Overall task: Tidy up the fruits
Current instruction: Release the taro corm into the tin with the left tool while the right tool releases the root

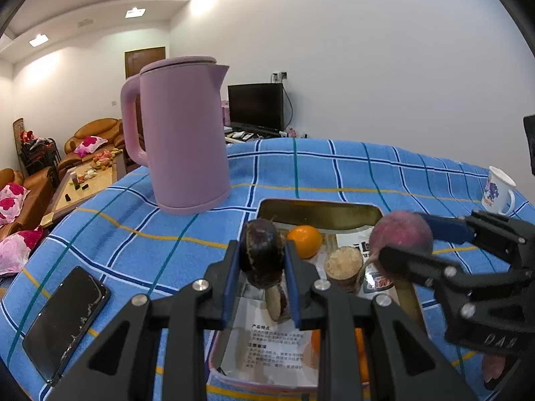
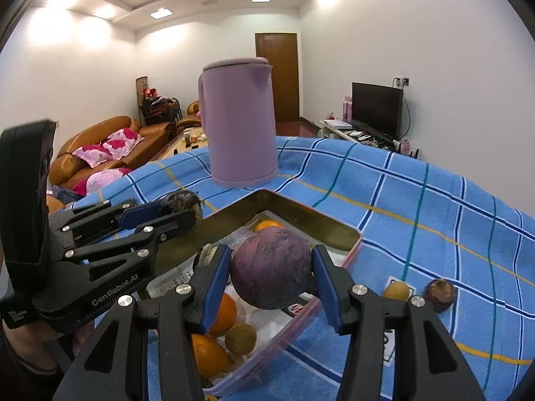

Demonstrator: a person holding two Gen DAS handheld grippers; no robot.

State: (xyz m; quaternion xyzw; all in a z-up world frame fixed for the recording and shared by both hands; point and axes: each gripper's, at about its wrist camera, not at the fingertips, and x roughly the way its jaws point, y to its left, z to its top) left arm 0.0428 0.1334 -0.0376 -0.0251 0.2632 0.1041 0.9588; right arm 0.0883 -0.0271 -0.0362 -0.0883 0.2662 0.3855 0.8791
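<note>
Two grippers hover over the same tin, each clamped on a piece of produce. The left gripper [image 1: 262, 267] squeezes a dark, wrinkled brown fruit [image 1: 261, 254] between its blue pads, held above the near half of the tin [image 1: 321, 209]. The right gripper [image 2: 271, 274] holds a round purple fruit [image 2: 271, 267] firmly by its sides, above the tin's middle.

Below them, the shallow gold-walled tin is lined with printed paper [image 1: 267, 344]. Inside lie an orange [image 1: 305, 241] toward the far wall, a cut root piece with a pale fibrous face [image 1: 344, 265], more oranges [image 2: 209, 356] at the near end, and a small greenish-brown fruit [image 2: 240, 338] beside them.

Outside the tin, on the blue checked cloth [image 2: 418, 200], a small tan fruit [image 2: 397, 290] and a dark brown one [image 2: 440, 294] sit near each other. A pink kettle [image 1: 182, 133] stands beyond the tin, a phone [image 1: 65, 322] lies at the left, and a white mug [image 1: 499, 195] stands far right.
</note>
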